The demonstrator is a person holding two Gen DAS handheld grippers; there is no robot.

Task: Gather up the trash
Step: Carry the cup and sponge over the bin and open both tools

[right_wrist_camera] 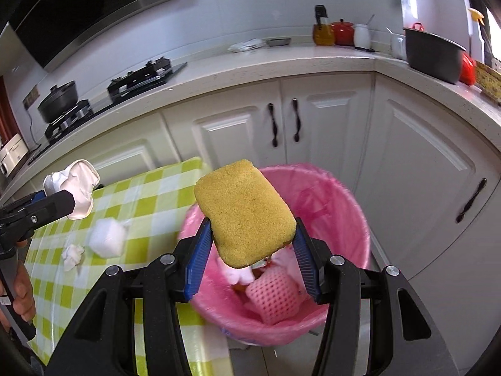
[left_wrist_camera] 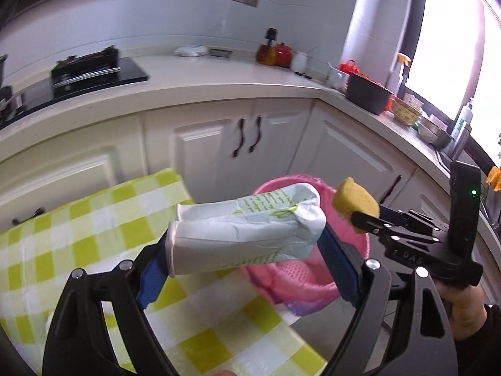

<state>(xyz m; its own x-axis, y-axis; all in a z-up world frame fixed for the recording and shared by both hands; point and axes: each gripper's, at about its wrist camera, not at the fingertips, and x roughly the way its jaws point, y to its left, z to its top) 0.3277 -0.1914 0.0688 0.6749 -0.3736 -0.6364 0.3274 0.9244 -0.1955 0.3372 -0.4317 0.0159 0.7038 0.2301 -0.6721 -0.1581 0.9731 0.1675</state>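
My left gripper [left_wrist_camera: 247, 250] is shut on a crumpled white packet with green print [left_wrist_camera: 247, 232], held crosswise between the blue pads over the table's edge, just short of the pink-lined trash bin [left_wrist_camera: 353, 269]. My right gripper [right_wrist_camera: 252, 244] is shut on a yellow sponge [right_wrist_camera: 244, 216], hanging above the bin [right_wrist_camera: 344, 206]. In the left wrist view the sponge [left_wrist_camera: 355, 202] and right gripper [left_wrist_camera: 369, 219] sit over the bin's far right rim. In the right wrist view the packet [right_wrist_camera: 73, 188] and left gripper [right_wrist_camera: 59, 202] show at the left.
A table with a green checked cloth [right_wrist_camera: 150, 200] carries a white wad [right_wrist_camera: 108, 238] and a crumpled tissue [right_wrist_camera: 72, 255]. The bin holds pink foam netting [right_wrist_camera: 275, 297]. White cabinets [right_wrist_camera: 328, 125] and the worktop [left_wrist_camera: 219, 75] stand behind. A hand [left_wrist_camera: 463, 307] holds the right gripper.
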